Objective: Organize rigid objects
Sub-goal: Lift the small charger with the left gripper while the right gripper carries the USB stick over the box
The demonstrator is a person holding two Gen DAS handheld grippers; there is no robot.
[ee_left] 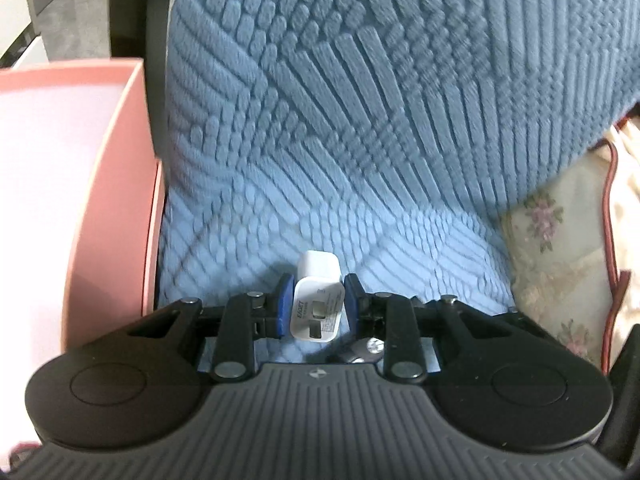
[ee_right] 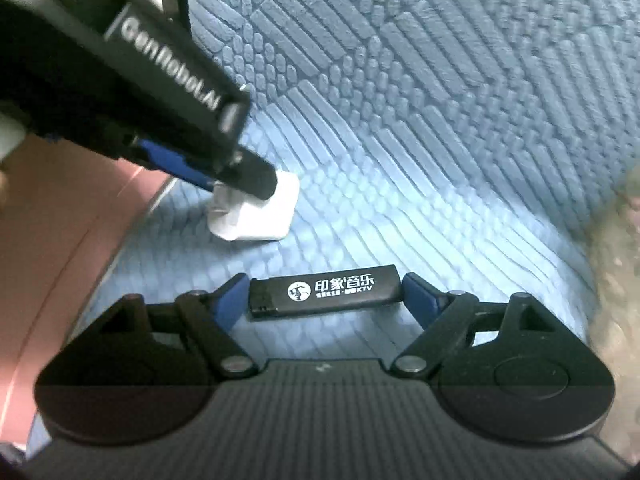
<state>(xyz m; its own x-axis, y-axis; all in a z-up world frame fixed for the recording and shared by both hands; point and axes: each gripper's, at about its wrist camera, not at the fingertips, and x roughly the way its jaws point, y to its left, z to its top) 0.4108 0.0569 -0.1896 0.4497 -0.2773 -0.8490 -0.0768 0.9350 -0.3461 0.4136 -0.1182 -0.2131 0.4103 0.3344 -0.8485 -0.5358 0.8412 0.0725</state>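
Observation:
In the left wrist view my left gripper is shut on a white charger plug, its blue pads pressing both sides. Below it spreads a blue textured seat cover. From the right wrist view, my right gripper is shut on a black lighter with white print, held lengthwise by its two ends. The same view shows the left gripper at upper left, still holding the white charger plug just above the blue cover.
A pink box with a pale inside stands at the left, close to the left gripper; its wall also shows in the right wrist view. A floral cushion lies at the right. A small grey object sits under the left gripper.

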